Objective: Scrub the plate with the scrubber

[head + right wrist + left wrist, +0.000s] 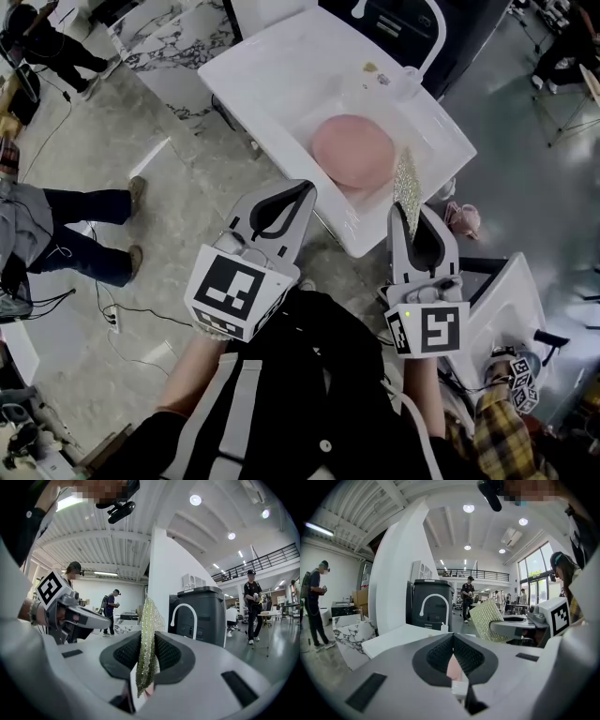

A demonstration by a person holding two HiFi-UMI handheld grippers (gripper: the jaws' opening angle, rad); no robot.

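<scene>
a pink plate [352, 150] lies in the white sink [272, 84], just beyond both grippers. the right gripper [409, 211] clamps the glittery scrubber [406, 178] upright by the plate's right edge. the left gripper [307, 186] is closed on nothing. grey stone floor [187, 187] all round, with a marble counter [173, 47] far left.

The left gripper [453, 641] has its two jaws pressed together, and nothing is between them. Behind it stands a dark box [433, 611] with a white tap [433, 595]. Just right of the box, the right gripper [494, 629] holds a sparkly scrubber [485, 619]. A white table [401, 637] lies in front of the box. Far left of the box stands a person [316, 602].
</scene>
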